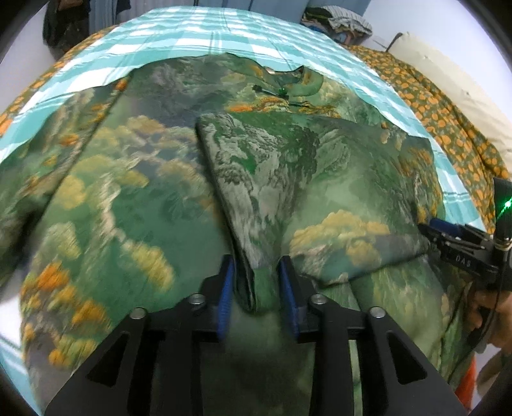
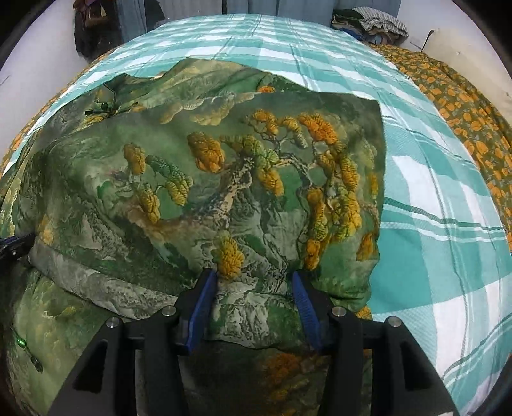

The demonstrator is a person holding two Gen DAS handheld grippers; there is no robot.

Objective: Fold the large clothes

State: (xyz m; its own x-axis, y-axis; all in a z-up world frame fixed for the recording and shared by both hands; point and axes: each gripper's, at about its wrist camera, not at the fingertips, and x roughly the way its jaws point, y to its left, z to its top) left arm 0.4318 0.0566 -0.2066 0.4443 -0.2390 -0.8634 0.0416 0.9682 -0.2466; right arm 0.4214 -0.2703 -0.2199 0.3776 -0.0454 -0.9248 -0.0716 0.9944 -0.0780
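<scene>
A large green garment (image 1: 134, 192) printed with mountains and orange trees lies spread on the bed; its collar (image 1: 297, 83) is at the far end. One side is folded over the middle (image 1: 320, 179). My left gripper (image 1: 256, 265) is open, its blue pads either side of the folded flap's corner. My right gripper (image 2: 254, 278) is open over the folded edge of the same garment (image 2: 249, 179). The right gripper also shows at the right edge of the left wrist view (image 1: 428, 228).
The bed has a teal and white checked sheet (image 2: 432, 198). An orange-patterned green blanket (image 2: 473, 121) lies along its right side. A pile of clothes (image 1: 339, 22) sits at the far corner. Dark clothes (image 2: 89, 28) hang at the far left wall.
</scene>
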